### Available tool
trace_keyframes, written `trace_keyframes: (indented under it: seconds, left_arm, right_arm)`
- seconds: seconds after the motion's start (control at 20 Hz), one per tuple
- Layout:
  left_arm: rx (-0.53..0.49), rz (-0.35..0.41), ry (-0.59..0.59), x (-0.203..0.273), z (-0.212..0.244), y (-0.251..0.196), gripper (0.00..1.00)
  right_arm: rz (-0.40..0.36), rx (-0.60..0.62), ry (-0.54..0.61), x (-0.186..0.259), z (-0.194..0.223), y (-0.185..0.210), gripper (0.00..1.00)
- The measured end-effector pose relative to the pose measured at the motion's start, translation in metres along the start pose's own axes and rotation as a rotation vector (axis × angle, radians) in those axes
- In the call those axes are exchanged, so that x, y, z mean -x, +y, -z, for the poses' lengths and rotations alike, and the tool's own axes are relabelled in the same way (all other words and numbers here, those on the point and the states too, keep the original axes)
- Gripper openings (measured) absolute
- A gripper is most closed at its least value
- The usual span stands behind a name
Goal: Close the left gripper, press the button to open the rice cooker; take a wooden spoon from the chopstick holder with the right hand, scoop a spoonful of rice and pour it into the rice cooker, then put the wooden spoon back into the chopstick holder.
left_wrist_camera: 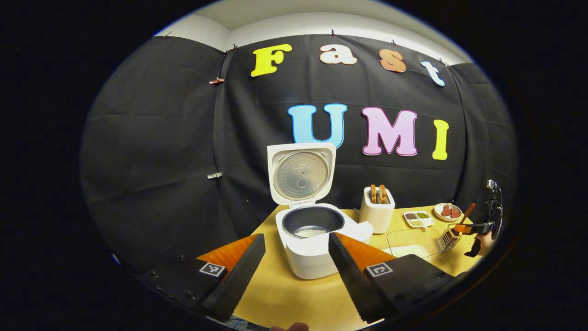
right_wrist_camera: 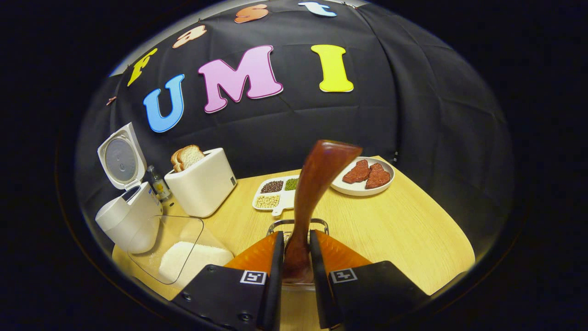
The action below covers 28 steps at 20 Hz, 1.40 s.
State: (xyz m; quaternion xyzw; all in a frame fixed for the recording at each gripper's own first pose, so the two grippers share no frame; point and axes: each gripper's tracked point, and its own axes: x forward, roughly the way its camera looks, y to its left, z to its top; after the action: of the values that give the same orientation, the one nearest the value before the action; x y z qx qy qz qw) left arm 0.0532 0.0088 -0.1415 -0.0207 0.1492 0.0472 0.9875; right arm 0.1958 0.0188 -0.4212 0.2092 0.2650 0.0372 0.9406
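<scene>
The white rice cooker stands open with its lid upright, and some rice lies in the dark pot. My left gripper hovers open in front of it, holding nothing. In the right gripper view, my right gripper is shut on the brown wooden spoon, whose handle points up and away. The wire chopstick holder sits just beyond the fingers, which hide the spoon's lower end. In the left gripper view the right gripper holds the spoon at the holder.
A clear container of rice lies between the cooker and the holder. Behind it stand a white toaster with bread, a divided tray of beans, a plate of meat and a small bottle.
</scene>
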Motion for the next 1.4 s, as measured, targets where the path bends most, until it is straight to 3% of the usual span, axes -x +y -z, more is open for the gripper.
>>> trace_keyframes:
  seconds: [0.15,0.45,0.65,0.9,1.05,1.25,1.3,1.4]
  left_arm:
    - [-0.011,-0.002,-0.004,0.002,-0.001,0.001,0.95]
    - [0.013,0.0,-0.004,0.003,0.0,0.002,0.95]
    - [0.032,-0.006,-0.006,0.005,0.001,0.006,0.95]
    - [0.046,-0.008,-0.02,0.008,-0.001,0.01,0.95]
    - [0.048,-0.006,-0.023,0.009,0.001,0.013,0.95]
    - [0.049,-0.01,-0.019,0.008,0.003,0.021,0.95]
    - [0.048,-0.013,-0.019,0.008,0.003,0.023,0.95]
    - [0.044,-0.017,-0.021,0.007,0.002,0.026,0.95]
  right_arm:
    - [-0.007,-0.046,0.023,0.002,0.003,0.001,0.23]
    - [-0.016,-0.14,-0.046,0.017,-0.033,-0.008,0.23]
    - [-0.025,-0.138,-0.104,0.037,-0.066,-0.002,0.23]
    - [-0.152,-0.062,-0.163,0.068,-0.104,0.07,0.23]
    - [-0.228,0.004,-0.138,0.068,-0.099,0.121,0.23]
    - [-0.239,0.137,-0.045,0.053,-0.061,0.166,0.23]
    - [-0.239,0.174,-0.029,0.051,-0.053,0.175,0.18]
    - [-0.21,0.268,0.0,0.04,-0.035,0.184,0.23]
